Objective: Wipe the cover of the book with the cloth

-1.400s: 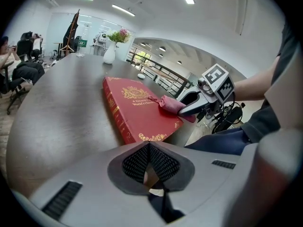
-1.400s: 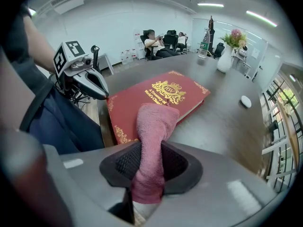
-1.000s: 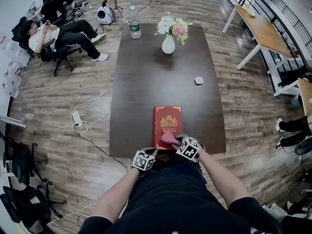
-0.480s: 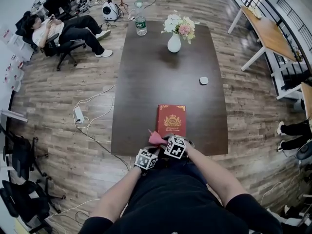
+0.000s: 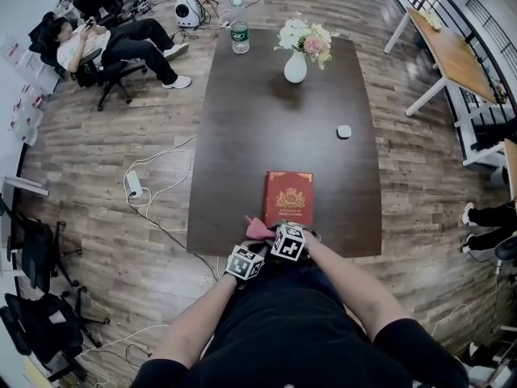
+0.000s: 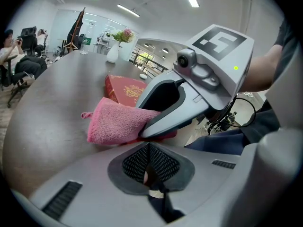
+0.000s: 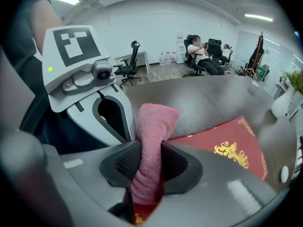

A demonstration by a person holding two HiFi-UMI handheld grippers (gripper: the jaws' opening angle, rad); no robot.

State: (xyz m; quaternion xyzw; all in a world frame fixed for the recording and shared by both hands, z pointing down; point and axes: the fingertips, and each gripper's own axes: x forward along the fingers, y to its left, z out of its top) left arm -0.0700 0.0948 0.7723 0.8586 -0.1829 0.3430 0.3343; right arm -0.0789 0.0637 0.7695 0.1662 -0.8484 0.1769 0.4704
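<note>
A red book with a gold crest lies flat near the front edge of the dark table. My right gripper is shut on a pink cloth, which sits at the book's near left corner. In the right gripper view the cloth rises folded between the jaws, with the book just beyond. My left gripper is right beside it at the table edge, jaws shut with nothing in them. In the left gripper view the cloth rests on the table in front of the book.
A white vase of flowers and a water bottle stand at the table's far end. A small white object lies right of centre. A seated person and office chairs are at far left; cables and a power strip lie on the floor.
The right gripper has carried the cloth leftward, from the book's near edge to its near left corner. The left gripper has stayed beside it.
</note>
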